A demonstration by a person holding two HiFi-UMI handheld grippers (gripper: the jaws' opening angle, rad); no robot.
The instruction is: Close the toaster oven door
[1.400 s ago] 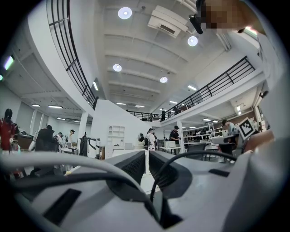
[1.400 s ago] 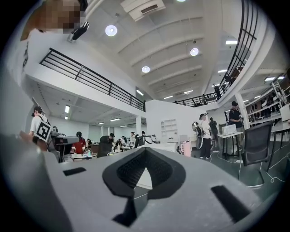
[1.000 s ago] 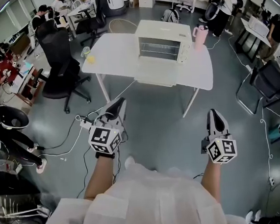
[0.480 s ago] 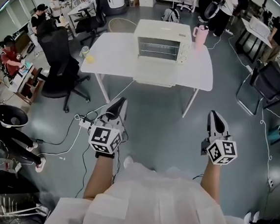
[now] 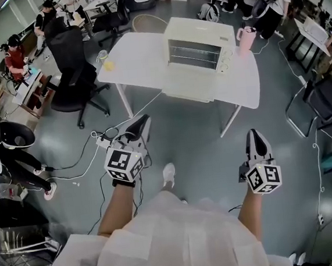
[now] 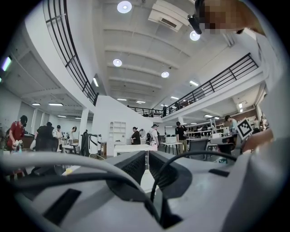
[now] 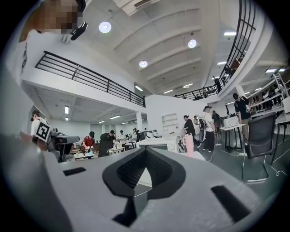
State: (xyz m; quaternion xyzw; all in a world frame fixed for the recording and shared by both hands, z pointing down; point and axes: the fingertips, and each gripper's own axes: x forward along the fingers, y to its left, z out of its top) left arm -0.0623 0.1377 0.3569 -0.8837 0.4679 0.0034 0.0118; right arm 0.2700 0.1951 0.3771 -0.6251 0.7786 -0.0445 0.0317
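Observation:
A cream toaster oven (image 5: 198,41) stands on a white table (image 5: 141,61) several steps ahead of me. Its glass door (image 5: 188,89) hangs open, folded down flat over the table's near edge. My left gripper (image 5: 143,123) is held out level at waist height, far short of the table, jaws together and empty. My right gripper (image 5: 254,134) is held the same way, shut with nothing in it. In the left gripper view, the left gripper (image 6: 147,156) points towards the distant table. In the right gripper view, the right gripper (image 7: 145,150) points at the oven (image 7: 158,144).
A pink cup (image 5: 247,37) stands right of the oven and a yellow object (image 5: 108,65) lies at the table's left end. A black office chair (image 5: 73,74) is left of the table. Cables (image 5: 102,141) trail on the floor. A folding chair (image 5: 321,103) stands right. People work at desks behind.
The table and oven have drawn nearer in the head view as I step forward; a white shoe now shows below. Both grippers keep their pose, still shut.

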